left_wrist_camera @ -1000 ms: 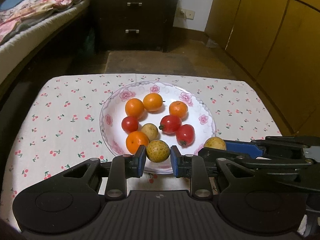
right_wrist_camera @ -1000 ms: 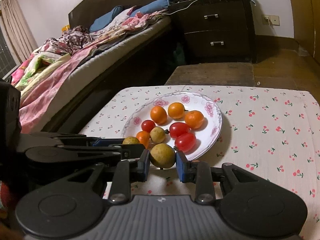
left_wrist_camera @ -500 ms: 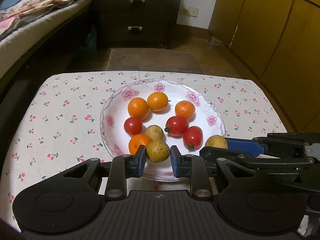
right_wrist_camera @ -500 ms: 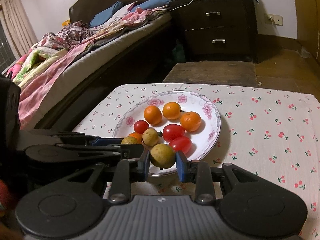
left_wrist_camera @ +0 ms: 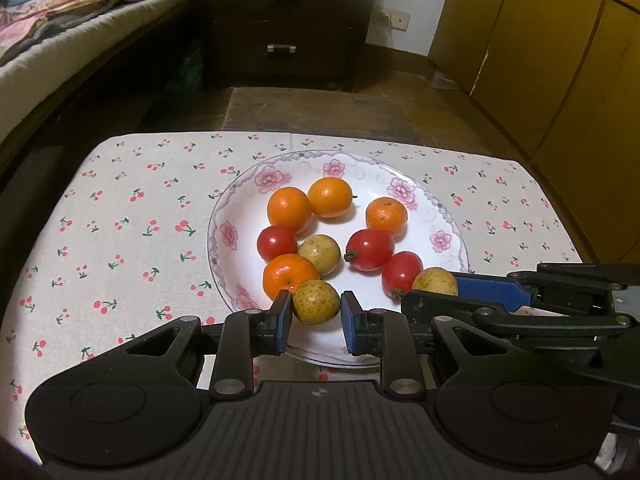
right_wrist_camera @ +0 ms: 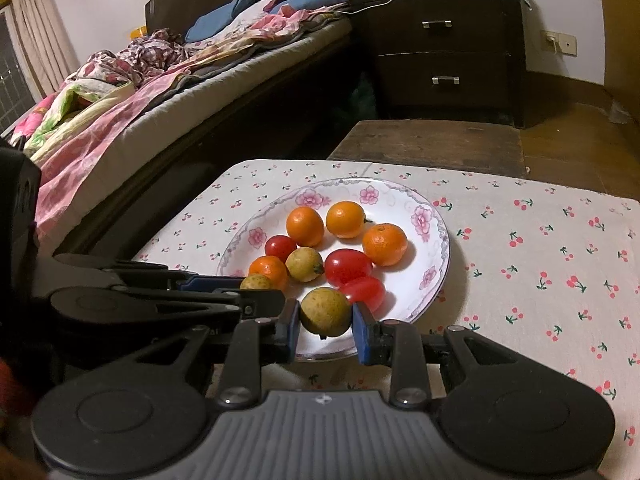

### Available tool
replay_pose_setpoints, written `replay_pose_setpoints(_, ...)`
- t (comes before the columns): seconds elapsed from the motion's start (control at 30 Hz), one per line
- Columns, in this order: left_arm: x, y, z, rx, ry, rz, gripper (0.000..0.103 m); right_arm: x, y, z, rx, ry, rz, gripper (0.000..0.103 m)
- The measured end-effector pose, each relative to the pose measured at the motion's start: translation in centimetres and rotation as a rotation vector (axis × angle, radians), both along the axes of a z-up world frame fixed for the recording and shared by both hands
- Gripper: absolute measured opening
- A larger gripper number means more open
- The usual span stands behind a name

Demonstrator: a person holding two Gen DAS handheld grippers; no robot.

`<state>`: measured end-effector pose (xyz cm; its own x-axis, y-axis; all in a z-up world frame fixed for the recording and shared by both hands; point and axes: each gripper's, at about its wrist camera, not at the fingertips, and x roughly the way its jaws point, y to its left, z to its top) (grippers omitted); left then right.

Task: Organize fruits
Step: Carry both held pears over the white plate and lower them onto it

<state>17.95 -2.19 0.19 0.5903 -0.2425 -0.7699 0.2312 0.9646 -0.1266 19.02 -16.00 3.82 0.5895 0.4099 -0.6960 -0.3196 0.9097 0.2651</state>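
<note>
A white floral plate (left_wrist_camera: pixel 248 216) (right_wrist_camera: pixel 434 248) sits on a cherry-print tablecloth and holds several oranges (left_wrist_camera: pixel 289 209), red tomatoes (left_wrist_camera: pixel 370 249) and yellow-green fruits (left_wrist_camera: pixel 320 253). My left gripper (left_wrist_camera: pixel 315 316) is at the plate's near rim with a speckled yellow-green fruit (left_wrist_camera: pixel 315 302) between its blue pads; a small gap shows on the right side. My right gripper (right_wrist_camera: pixel 326 326) is shut on another yellow-green fruit (right_wrist_camera: pixel 326 311) and holds it over the plate's near edge. Each gripper shows in the other's view.
The cloth-covered table (left_wrist_camera: pixel 120 216) ends close behind the plate. Beyond it are a low wooden bench (left_wrist_camera: pixel 332 112), a dark drawer chest (left_wrist_camera: pixel 284 20) and a bed with bedding (right_wrist_camera: pixel 160 80) on the left. Wooden cabinet doors (left_wrist_camera: pixel 560 60) stand on the right.
Both grippers have risen and pulled back a little, so the plate sits farther ahead in both views. Each keeps its fruit between the pads.
</note>
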Motion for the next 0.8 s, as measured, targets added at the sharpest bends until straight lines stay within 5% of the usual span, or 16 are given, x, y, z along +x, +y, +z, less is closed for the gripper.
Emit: replay_pose_setpoints(0.8, 0.12, 0.11, -0.25, 0.007, -0.001, 0.010, 0.038, 0.44, 0.17, -0.41, -0.022, 0.004, -0.001, 0.055)
